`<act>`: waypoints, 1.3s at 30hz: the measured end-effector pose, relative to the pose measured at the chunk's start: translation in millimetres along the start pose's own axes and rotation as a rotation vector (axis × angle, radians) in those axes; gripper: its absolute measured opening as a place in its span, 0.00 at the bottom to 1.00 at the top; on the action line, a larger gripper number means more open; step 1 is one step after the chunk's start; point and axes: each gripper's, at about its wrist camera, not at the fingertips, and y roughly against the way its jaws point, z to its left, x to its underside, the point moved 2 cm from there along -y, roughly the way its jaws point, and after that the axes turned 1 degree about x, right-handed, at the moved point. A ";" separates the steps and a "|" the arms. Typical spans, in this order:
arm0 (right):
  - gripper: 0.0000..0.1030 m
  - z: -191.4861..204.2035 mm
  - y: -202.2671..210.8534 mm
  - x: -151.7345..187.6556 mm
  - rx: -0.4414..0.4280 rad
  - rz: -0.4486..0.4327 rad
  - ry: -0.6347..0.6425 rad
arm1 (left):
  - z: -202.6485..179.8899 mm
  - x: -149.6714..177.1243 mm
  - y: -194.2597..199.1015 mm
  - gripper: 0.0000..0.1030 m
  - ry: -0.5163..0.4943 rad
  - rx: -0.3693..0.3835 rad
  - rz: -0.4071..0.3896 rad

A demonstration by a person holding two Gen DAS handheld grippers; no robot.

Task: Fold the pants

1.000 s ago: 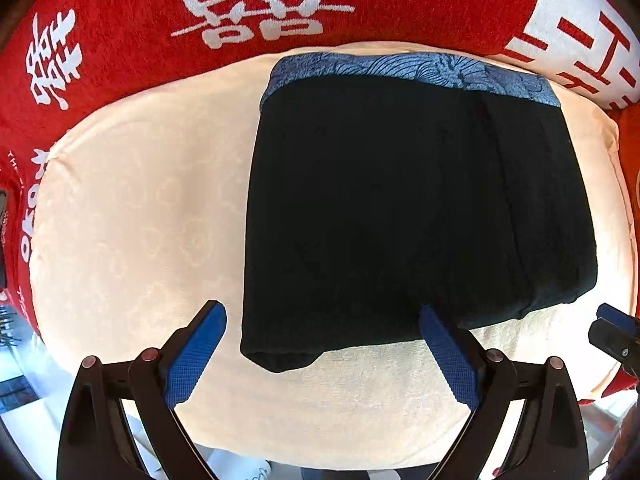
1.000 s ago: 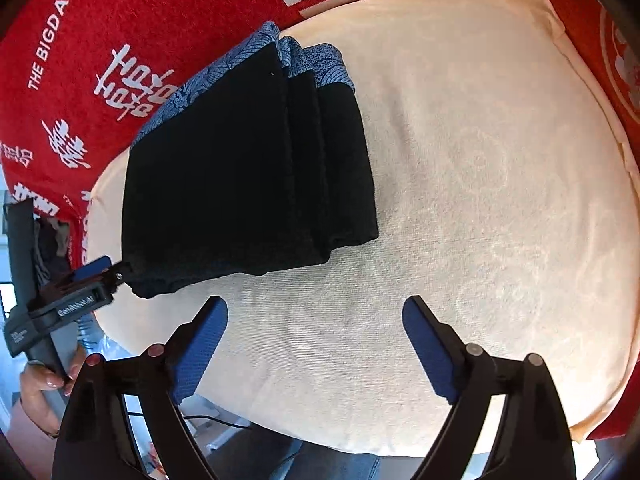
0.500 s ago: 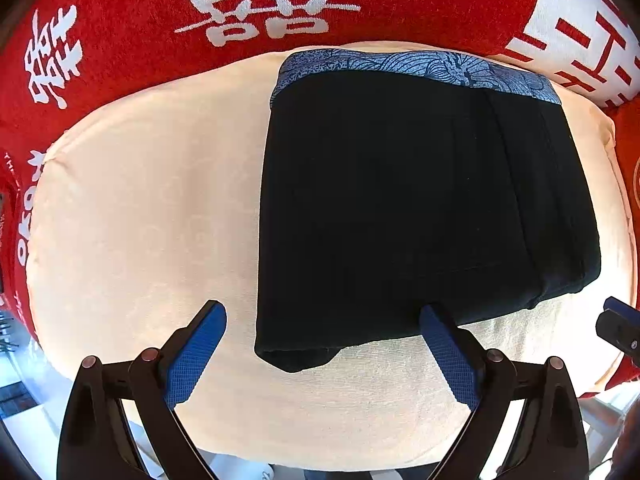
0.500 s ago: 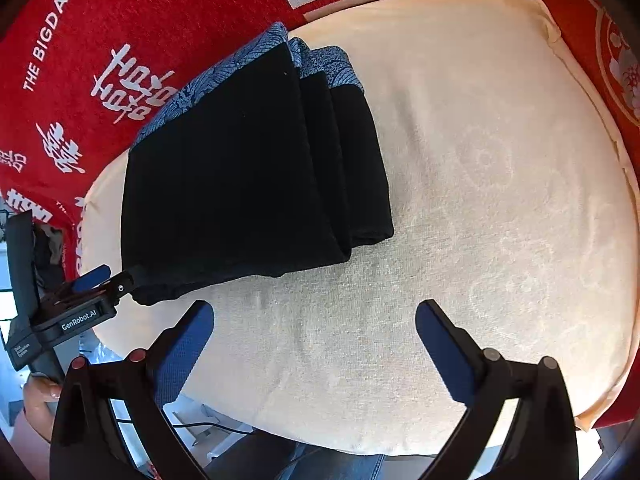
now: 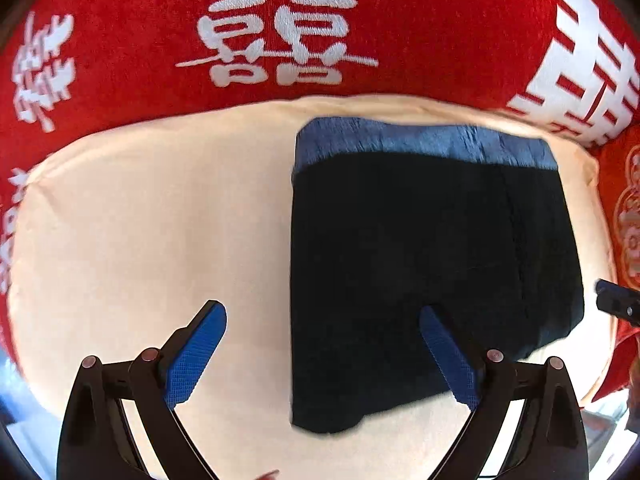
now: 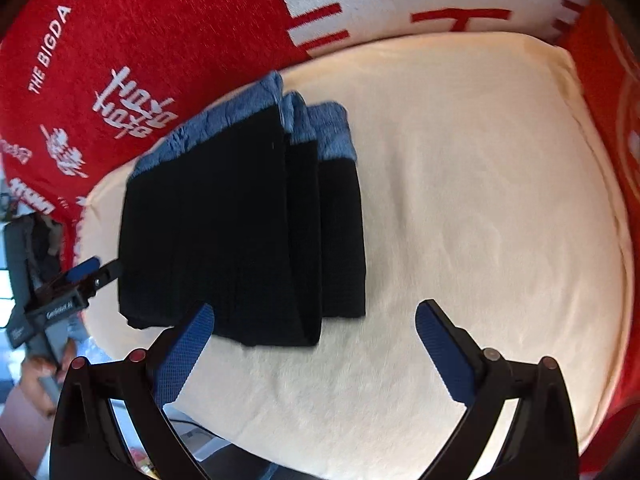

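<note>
The black pants [image 5: 420, 260] lie folded into a thick rectangle on a cream cushion [image 5: 140, 240], their blue patterned waistband [image 5: 420, 144] at the far edge. My left gripper [image 5: 322, 314] hovers open over the near left corner of the stack, one finger over the cushion and the other over the black cloth. In the right wrist view the pants [image 6: 240, 232] show several stacked layers. My right gripper [image 6: 316, 310] stands open above their near right corner, holding nothing. The left gripper [image 6: 80, 276] appears at the stack's left edge.
A red blanket with white characters [image 5: 280, 20] lies under and behind the cushion [image 6: 480, 200]. A person's hand [image 6: 36, 376] holds the left gripper's handle at the lower left. The right gripper's tip [image 5: 616, 304] pokes in at the right edge of the left wrist view.
Both grippers slid sideways over the cushion; the pants now sit further right in each view. The right jaws spread a little wider. The folded stack itself has not moved.
</note>
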 end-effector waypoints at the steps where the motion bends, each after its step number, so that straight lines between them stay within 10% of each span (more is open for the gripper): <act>1: 0.98 -4.4 -3.3 -4.9 -0.023 0.008 0.003 | 5.6 -5.0 -6.3 0.95 0.000 0.019 0.013; 17: 0.98 -34.4 -67.8 -57.1 -0.520 0.117 0.002 | 22.7 -33.8 -80.0 0.95 0.037 0.511 0.109; 21: 0.93 -24.6 -75.4 -65.1 -0.467 0.132 -0.038 | 13.0 -33.9 -76.7 0.84 0.060 0.503 0.077; 23: 0.59 -27.0 -74.9 -66.4 -0.399 0.140 -0.056 | 9.5 -31.3 -68.4 0.68 0.089 0.544 0.054; 26: 0.43 -32.2 -66.0 -63.3 -0.427 0.138 -0.092 | 0.3 -29.7 -53.9 0.58 0.069 0.503 0.029; 39: 0.39 -3.0 -19.5 3.7 -0.617 0.134 -0.185 | 17.0 32.8 21.1 0.56 0.057 0.426 0.023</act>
